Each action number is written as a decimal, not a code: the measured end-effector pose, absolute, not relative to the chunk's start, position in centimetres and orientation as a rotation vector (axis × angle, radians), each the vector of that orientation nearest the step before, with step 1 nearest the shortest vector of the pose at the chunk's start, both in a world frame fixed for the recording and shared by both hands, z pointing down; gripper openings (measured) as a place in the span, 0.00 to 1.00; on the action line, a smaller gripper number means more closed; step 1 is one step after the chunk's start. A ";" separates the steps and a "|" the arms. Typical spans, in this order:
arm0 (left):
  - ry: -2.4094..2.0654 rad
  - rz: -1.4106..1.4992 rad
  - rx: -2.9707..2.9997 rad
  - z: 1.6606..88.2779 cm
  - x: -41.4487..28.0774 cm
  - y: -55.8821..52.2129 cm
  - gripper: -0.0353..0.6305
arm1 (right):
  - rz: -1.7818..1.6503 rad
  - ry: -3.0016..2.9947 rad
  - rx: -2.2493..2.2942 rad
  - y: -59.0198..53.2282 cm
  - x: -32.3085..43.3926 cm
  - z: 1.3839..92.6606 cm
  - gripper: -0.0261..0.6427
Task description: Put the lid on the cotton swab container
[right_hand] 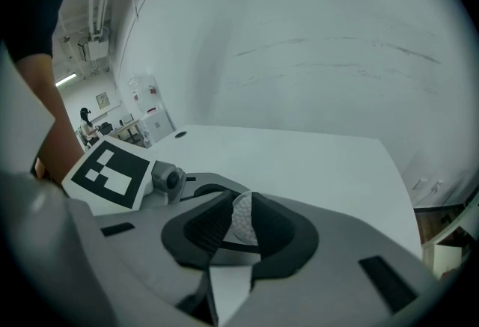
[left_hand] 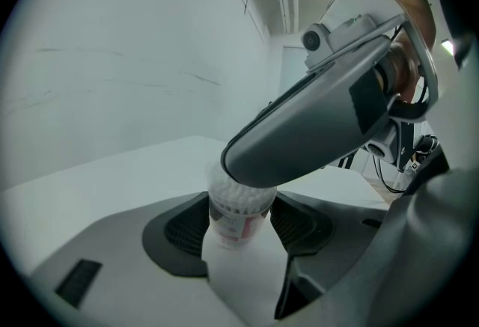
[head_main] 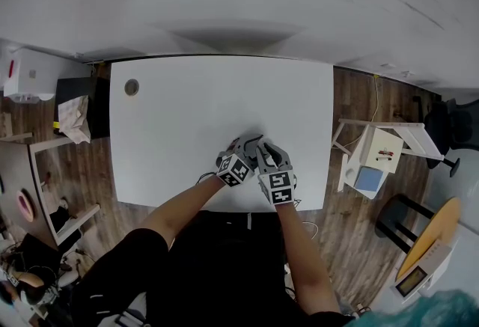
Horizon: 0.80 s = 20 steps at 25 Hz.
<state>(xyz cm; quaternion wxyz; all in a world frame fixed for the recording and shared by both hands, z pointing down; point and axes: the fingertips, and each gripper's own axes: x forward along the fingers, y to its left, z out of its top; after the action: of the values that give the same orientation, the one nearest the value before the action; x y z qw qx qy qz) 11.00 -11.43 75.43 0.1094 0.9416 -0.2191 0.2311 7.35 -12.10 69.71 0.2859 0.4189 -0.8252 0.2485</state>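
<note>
A clear cotton swab container point(left_hand: 238, 207) with a pink label stands upright on the white table point(head_main: 187, 108), and my left gripper point(left_hand: 238, 232) is shut on its body. Its top is packed with white swab heads. A finger point(left_hand: 314, 131) of my right gripper lies right over that top and hides the rim. In the right gripper view a round clear lid point(right_hand: 241, 215), with swab tips showing through it, sits between the dark pads; my right gripper point(right_hand: 241, 227) is shut on it. In the head view both grippers meet near the table's front edge, left point(head_main: 244, 146) and right point(head_main: 262, 152).
A round cable hole point(head_main: 132, 86) lies at the table's far left corner. A light wooden stand point(head_main: 374, 153) is on the floor to the right, and boxes and shelves point(head_main: 30, 75) are to the left. The left gripper's marker cube point(right_hand: 112, 168) is close beside the right jaws.
</note>
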 end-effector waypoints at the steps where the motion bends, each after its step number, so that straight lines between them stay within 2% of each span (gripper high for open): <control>1: -0.642 0.677 2.766 75.4 11.0 -11.4 0.44 | 0.663 -2.206 1.116 -12.1 7.3 69.7 0.17; 9: -0.633 0.701 2.763 75.6 11.4 -11.5 0.44 | 0.592 -2.232 1.092 -12.0 7.7 69.3 0.17; 16: -0.621 0.704 2.768 75.5 11.4 -11.4 0.44 | 0.477 -2.240 0.979 -11.5 7.0 69.3 0.11; 20: -0.615 0.695 2.777 75.5 11.4 -11.3 0.44 | 0.561 -2.268 0.987 -11.5 6.8 69.3 0.11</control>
<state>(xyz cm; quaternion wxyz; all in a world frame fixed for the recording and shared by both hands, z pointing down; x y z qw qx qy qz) 11.41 -11.31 75.46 0.1064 0.9430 -0.2089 0.2361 6.84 -11.46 69.34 0.2982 0.3715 -0.8535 0.2113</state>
